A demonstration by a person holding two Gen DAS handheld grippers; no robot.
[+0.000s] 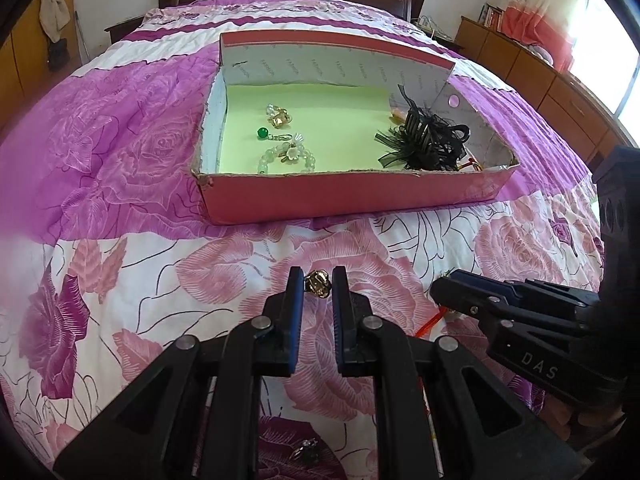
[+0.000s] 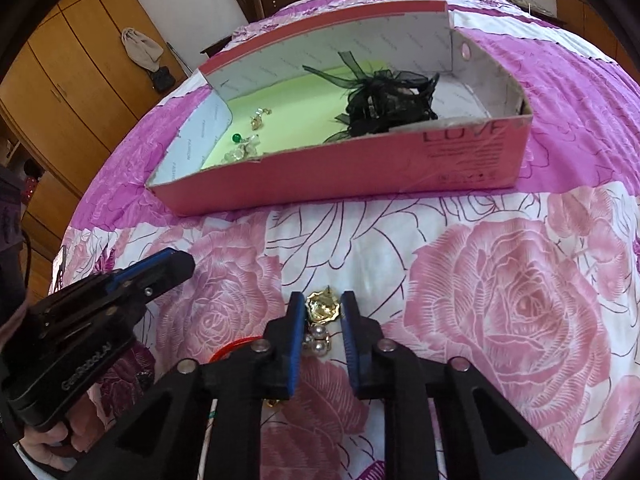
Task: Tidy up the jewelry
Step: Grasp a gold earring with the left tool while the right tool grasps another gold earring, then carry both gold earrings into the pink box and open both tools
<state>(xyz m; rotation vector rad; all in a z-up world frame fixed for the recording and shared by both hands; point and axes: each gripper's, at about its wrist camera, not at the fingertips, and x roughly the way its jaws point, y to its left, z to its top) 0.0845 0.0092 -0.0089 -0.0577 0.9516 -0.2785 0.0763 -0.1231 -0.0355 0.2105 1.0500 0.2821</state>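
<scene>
A pink shoebox (image 1: 352, 196) with a green floor lies on the bed; it also shows in the right wrist view (image 2: 340, 184). Inside are a gold earring (image 1: 280, 117), a green bead charm (image 1: 263, 133), a pale bead bracelet (image 1: 286, 159) and a black lace hair comb (image 1: 426, 140). My left gripper (image 1: 317, 282) is shut on a small gold earring (image 1: 318, 283) near the bedspread. My right gripper (image 2: 322, 306) is shut on a gold earring with pearls (image 2: 322, 308); it appears in the left wrist view (image 1: 444, 284) from the side.
The floral pink and purple bedspread (image 1: 120, 160) covers the bed. A red cord (image 2: 232, 346) lies under the right gripper. Another small piece (image 1: 306, 454) lies below the left gripper. Wooden wardrobes (image 2: 60, 92) stand at left, a low cabinet (image 1: 520, 64) at right.
</scene>
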